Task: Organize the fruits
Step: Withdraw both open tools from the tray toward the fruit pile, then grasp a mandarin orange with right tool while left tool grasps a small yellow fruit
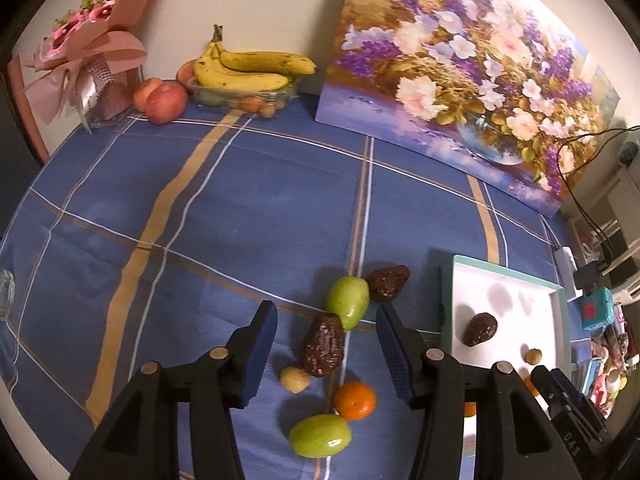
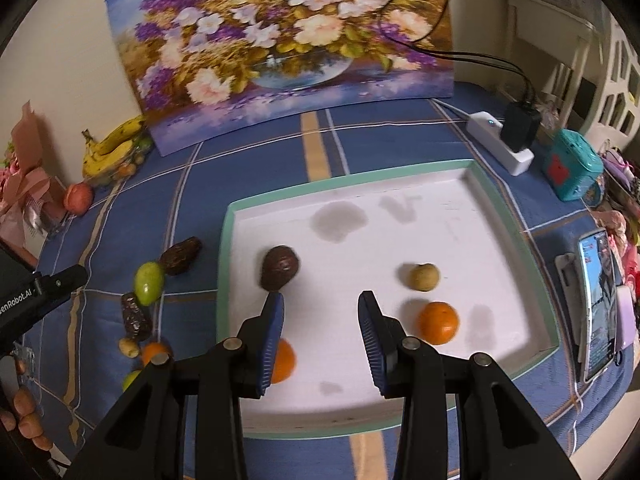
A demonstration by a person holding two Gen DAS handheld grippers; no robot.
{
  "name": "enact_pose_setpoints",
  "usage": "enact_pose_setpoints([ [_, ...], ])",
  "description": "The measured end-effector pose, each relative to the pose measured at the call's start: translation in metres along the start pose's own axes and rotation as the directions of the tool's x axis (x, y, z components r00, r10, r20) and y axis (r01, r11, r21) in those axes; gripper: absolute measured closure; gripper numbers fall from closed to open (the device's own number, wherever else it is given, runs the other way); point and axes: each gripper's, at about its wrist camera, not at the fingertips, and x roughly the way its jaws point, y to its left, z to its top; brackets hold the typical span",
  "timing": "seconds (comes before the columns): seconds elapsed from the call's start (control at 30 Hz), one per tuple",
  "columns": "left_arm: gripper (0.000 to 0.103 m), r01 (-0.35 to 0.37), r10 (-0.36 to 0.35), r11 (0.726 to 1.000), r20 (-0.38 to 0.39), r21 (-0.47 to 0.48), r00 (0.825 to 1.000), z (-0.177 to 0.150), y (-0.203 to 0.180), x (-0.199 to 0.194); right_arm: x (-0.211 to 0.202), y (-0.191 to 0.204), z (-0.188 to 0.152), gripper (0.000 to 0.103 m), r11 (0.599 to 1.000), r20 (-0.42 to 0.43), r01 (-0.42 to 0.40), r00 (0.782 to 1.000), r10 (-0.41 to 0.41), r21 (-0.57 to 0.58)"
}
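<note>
**Both grippers empty, fruit split between cloth and tray**

While both grippers tilt steeply down at the table, I see nothing between either pair of blue pads. Left gripper point(image 1: 326, 354) hangs over the loose fruit on the blue plaid tablecloth point(image 1: 240, 208), jaws spread fairly wide and bare. Right gripper point(image 2: 320, 334) hangs over the white tray with the mint-green rim point(image 2: 230, 240), jaws parted narrower, gripping nothing.

Count on the cloth, left wrist view: two wrinkled dark brown dates point(image 1: 323, 345), two glossy green oval fruits point(image 1: 347, 297), one small orange tangerine point(image 1: 355, 400), one small tan round fruit point(image 1: 295, 379). All sit clustered just left of the tray.

Count in the tray, right wrist view: one dark brown date point(image 2: 280, 267), one tan round fruit point(image 2: 421, 277), two orange tangerines point(image 2: 437, 322), one of them half hidden behind my right gripper's left finger.

At the back wall: yellow banana bunch point(image 1: 252, 68) on a clear plastic container.
</note>
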Motion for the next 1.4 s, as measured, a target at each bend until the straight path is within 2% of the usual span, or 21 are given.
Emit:
enact_pose_setpoints([
  [0.1,0.042,-0.013,0.013,1.0,-0.002,-0.006,1.0,0.001,0.006,-0.001,0.003,0.011,-0.002,0.054,1.0,-0.008,-0.01,1.0,0.01,-0.015],
  [0.13,0.036,-0.02,0.02,1.0,-0.002,-0.007,1.0,0.001,0.008,-0.001,0.005,0.014,-0.002,0.051,1.0,-0.011,-0.014,1.0,0.014,-0.018],
  [0.17,0.031,-0.026,0.026,1.0,-0.001,-0.01,1.0,0.001,0.009,-0.001,0.005,0.016,-0.002,0.049,1.0,-0.013,-0.018,1.0,0.018,-0.021],
  [0.23,0.007,-0.045,0.045,0.999,0.005,-0.013,0.999,0.002,0.014,0.0,0.008,0.022,-0.003,0.038,0.999,-0.017,-0.027,0.999,0.026,-0.028],
  [0.3,0.0,-0.065,0.065,0.998,0.011,-0.009,0.998,0.002,0.016,0.001,0.01,0.026,-0.004,0.032,0.999,-0.02,-0.024,1.0,0.023,-0.036],
  [0.43,0.0,-0.113,0.113,0.994,0.015,-0.002,0.994,0.002,0.023,0.003,0.014,0.034,-0.006,0.019,0.998,-0.026,-0.008,1.0,0.007,-0.056],
  [0.63,0.0,-0.129,0.129,0.992,0.028,0.004,0.991,0.002,0.028,0.0,0.018,0.045,-0.01,0.011,0.996,-0.014,0.02,1.0,-0.022,-0.093],
  [0.87,0.0,-0.134,0.134,0.99,0.017,0.043,0.991,0.001,0.026,0.0,0.023,0.058,-0.013,0.011,0.992,-0.024,0.031,0.999,-0.035,-0.122],
  [1.0,0.0,-0.167,0.167,0.984,0.007,0.066,0.986,0.001,0.024,-0.001,0.028,0.062,-0.015,0.011,0.993,-0.039,0.015,0.999,-0.02,-0.119],
  [1.17,0.0,-0.212,0.214,0.972,-0.003,0.099,0.977,-0.001,0.022,-0.002,0.026,0.067,-0.019,0.011,0.991,-0.012,-0.019,1.0,0.017,-0.134],
  [1.4,0.0,-0.191,0.195,0.978,-0.045,0.082,0.98,-0.005,0.029,0.003,0.021,0.081,-0.024,0.011,0.986,0.001,-0.058,0.998,0.059,-0.158],
])
